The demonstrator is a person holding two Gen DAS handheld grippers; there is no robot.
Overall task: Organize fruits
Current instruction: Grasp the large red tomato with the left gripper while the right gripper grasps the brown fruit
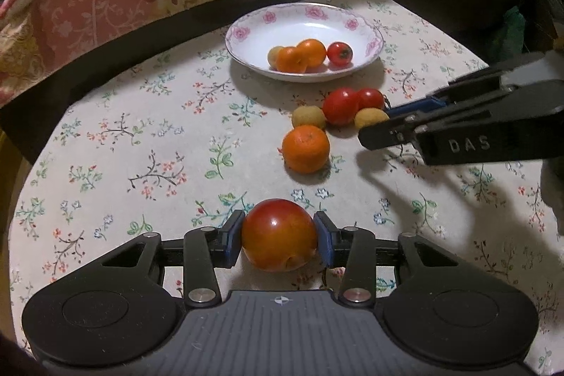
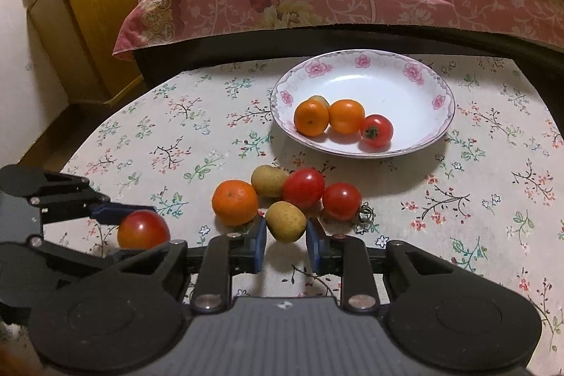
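Left wrist view: my left fingers point(image 1: 279, 236) clamp the large tomato point(image 1: 278, 240) at lower centre. My right fingers point(image 2: 285, 240) stand open around a yellow-green fruit point(image 2: 285, 221); closing carelessly could, I judge, knock the neighbouring tomatoes point(image 2: 304, 187) rolling.

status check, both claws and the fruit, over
Left claw shut on large red-orange tomato. Right claw straddling small yellow-brown fruit, grip unconfirmed. White floral plate path unobstructed.
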